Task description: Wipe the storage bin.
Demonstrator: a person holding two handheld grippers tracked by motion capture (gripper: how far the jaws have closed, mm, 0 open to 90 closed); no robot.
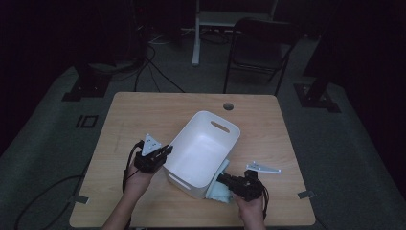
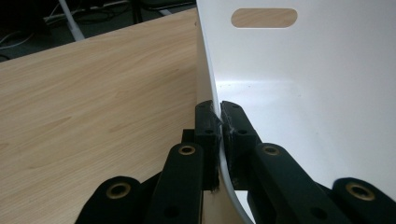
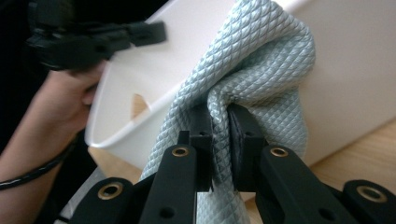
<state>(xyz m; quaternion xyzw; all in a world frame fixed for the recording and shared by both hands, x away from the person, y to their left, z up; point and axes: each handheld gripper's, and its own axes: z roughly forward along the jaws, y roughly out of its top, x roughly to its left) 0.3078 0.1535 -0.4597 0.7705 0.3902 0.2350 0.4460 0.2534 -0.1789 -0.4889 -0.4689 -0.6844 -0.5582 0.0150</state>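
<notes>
A white plastic bin (image 1: 203, 143) with slot handles stands tilted in the middle of the wooden table (image 1: 139, 115). My left gripper (image 1: 163, 153) is shut on the bin's left rim; in the left gripper view its pads (image 2: 208, 126) pinch the thin white wall (image 2: 303, 93) from both sides. My right gripper (image 1: 224, 180) is at the bin's near right corner, shut on a pale grey-blue quilted cloth (image 1: 218, 192). In the right gripper view the cloth (image 3: 261, 60) bunches between the pads (image 3: 243, 130) and drapes against the bin's outer wall (image 3: 355, 70).
A round cable hole (image 1: 228, 106) sits at the table's far edge. Behind the table a dark chair (image 1: 261, 48) and a white desk leg (image 1: 196, 38) stand on the floor. In the right gripper view the other hand (image 3: 65, 102) holds its gripper (image 3: 93, 39) at the bin's rim.
</notes>
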